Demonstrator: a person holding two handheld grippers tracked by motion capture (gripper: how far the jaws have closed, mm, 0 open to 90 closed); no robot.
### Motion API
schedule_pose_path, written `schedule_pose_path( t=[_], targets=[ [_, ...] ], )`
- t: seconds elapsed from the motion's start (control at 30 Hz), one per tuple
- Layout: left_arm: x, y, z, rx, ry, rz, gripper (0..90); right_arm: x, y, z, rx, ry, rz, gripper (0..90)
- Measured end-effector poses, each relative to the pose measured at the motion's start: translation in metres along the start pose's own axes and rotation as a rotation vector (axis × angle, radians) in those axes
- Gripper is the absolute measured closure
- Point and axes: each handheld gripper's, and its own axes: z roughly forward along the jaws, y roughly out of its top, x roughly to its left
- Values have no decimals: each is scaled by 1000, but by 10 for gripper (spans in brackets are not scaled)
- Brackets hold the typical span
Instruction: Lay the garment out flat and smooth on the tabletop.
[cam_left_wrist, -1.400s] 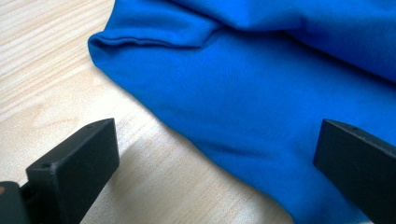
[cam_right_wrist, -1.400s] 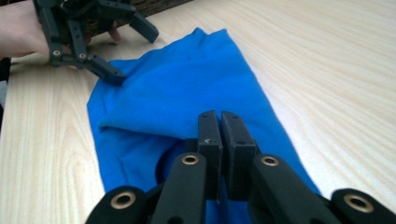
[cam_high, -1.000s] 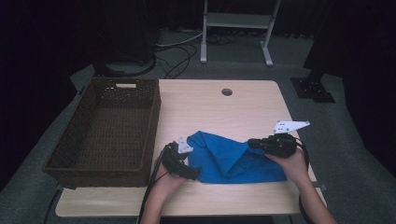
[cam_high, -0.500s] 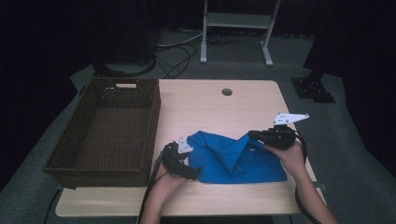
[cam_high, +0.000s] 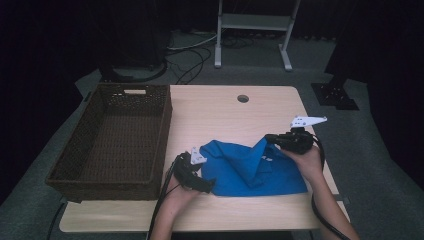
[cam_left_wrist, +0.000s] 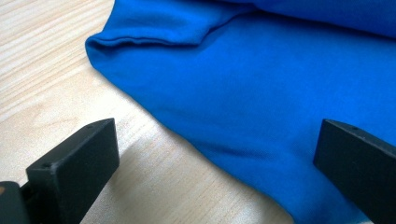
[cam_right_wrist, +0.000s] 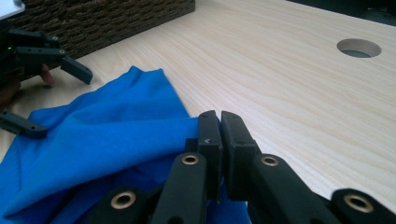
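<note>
Table (cam_high: 220, 115): bare wood, cable hole far side. Basket (cam_high: 112, 135) sits well left of the left gripper, empty, probably the drop spot for the cloth once folded.

Cloth (cam_high: 252, 165): blue, lies flat on the table between the two grippers, long axis running from one to the other, roughly parallel to the near table edge. Right end is lifted into a peak and leans toward the left gripper, so this looks like a fold being carried over.

Right gripper (cam_high: 272, 138): jaws fully closed, pinching a corner of cloth (cam_right_wrist: 140, 130); fabric drapes down and away from the tips toward the other gripper. Held high so the flap clears the layer below.

Left gripper (cam_high: 207, 186): jaws wide open, nothing gripped. It straddles the cloth's near-left edge (cam_left_wrist: 196, 140), one jaw over bare wood, the other over fabric, low to the table. Likely staged there to pin or catch that edge so the cloth doesn't slide while the right pulls.
</note>
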Motion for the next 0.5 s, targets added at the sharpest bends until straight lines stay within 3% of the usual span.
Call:
schedule_pose_path(
  t=[0.5],
  targets=[
    [0, 0, 0, 0, 0, 0, 0, -26, 9, 8, 6, -51, 34, 869]
  ],
)
